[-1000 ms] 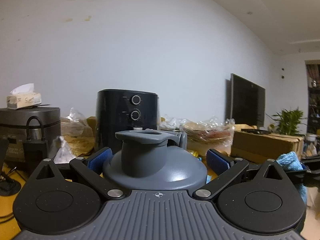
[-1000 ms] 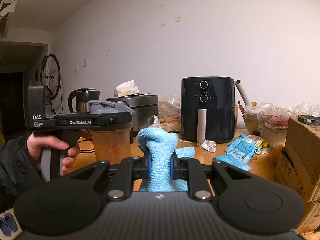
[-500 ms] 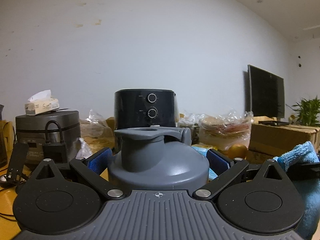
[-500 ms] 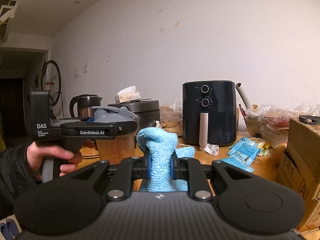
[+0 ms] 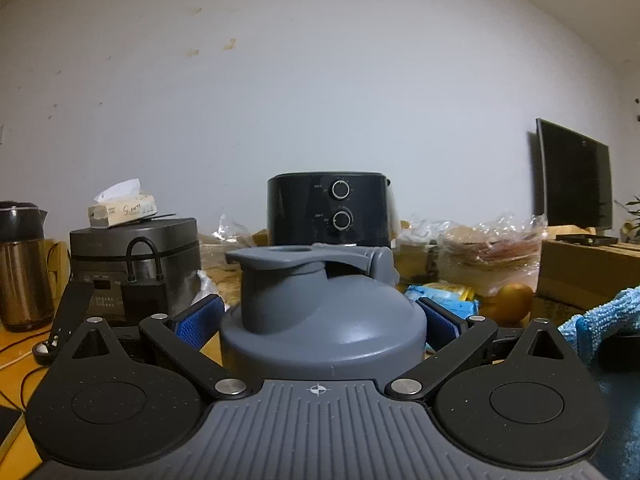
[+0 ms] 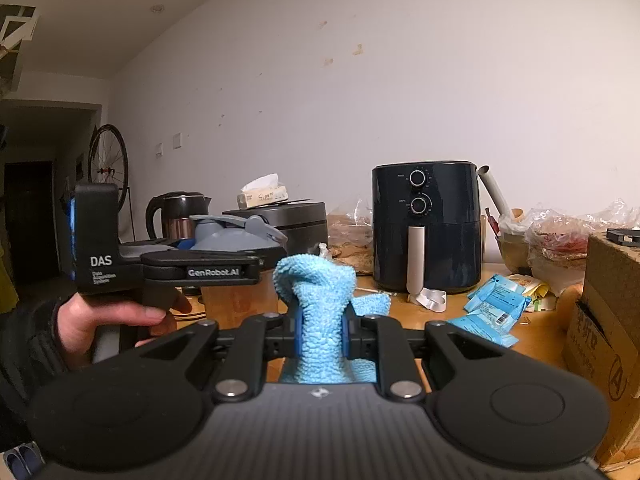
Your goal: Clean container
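Note:
The container point(image 5: 316, 300) is a bottle with a grey flip-spout lid and a clear amber body point(image 6: 236, 300). My left gripper point(image 5: 320, 320) is shut on it just under the lid, with a blue pad point(image 5: 200, 316) on each side. In the right wrist view a hand holds that gripper point(image 6: 200, 268) level above the table, left of the cloth. My right gripper point(image 6: 320, 320) is shut on a bunched light-blue cloth point(image 6: 316, 280) that stands up between its fingers. The cloth point(image 5: 608, 312) also shows at the right edge of the left wrist view.
A black air fryer point(image 6: 426, 224) stands at the back of the wooden table point(image 6: 536, 332). A rice cooker point(image 5: 136, 252) with a tissue box on it and a kettle point(image 5: 20, 260) stand to the left. Blue packets point(image 6: 492, 304), plastic bags and a cardboard box point(image 6: 608, 320) are on the right.
The left wrist view has swung left: the air fryer slid right and the kettle came into view. In the right wrist view the held container drew closer to the cloth. The right gripper stayed still.

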Demonstrator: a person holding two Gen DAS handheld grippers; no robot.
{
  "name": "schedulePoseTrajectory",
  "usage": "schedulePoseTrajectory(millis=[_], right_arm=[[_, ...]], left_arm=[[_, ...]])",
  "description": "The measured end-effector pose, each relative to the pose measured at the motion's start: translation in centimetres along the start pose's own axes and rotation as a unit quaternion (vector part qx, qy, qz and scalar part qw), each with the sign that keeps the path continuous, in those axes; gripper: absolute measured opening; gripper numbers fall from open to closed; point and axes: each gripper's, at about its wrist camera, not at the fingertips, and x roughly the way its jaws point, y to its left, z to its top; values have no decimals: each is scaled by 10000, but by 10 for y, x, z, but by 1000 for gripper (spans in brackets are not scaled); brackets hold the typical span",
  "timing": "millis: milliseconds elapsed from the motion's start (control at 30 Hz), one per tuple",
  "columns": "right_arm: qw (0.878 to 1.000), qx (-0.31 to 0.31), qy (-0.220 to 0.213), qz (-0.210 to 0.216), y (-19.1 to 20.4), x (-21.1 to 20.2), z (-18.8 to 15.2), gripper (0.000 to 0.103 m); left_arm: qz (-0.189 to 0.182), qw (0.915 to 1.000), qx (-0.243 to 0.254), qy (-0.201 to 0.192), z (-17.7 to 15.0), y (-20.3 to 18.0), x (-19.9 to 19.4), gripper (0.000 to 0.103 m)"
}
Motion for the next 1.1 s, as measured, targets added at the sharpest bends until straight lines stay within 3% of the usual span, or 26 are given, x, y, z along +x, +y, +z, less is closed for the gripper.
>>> schedulePoseTrajectory(millis=[333,700,767,1100], right_arm=[[10000,37,20,6,-1,1,-2,14],[10000,38,58,-34,-1,0,-4,14],[10000,52,52,-33,-1,0,-4,14],[9999,67,81,-38,-1,2,-5,14]], left_arm=[[405,9991,-111,-24,0,-10,4,103],[508,9986,-162,69,3,-9,8,102],[472,9987,-167,58,3,-8,7,95],[352,9993,-137,41,2,-8,5,95]])
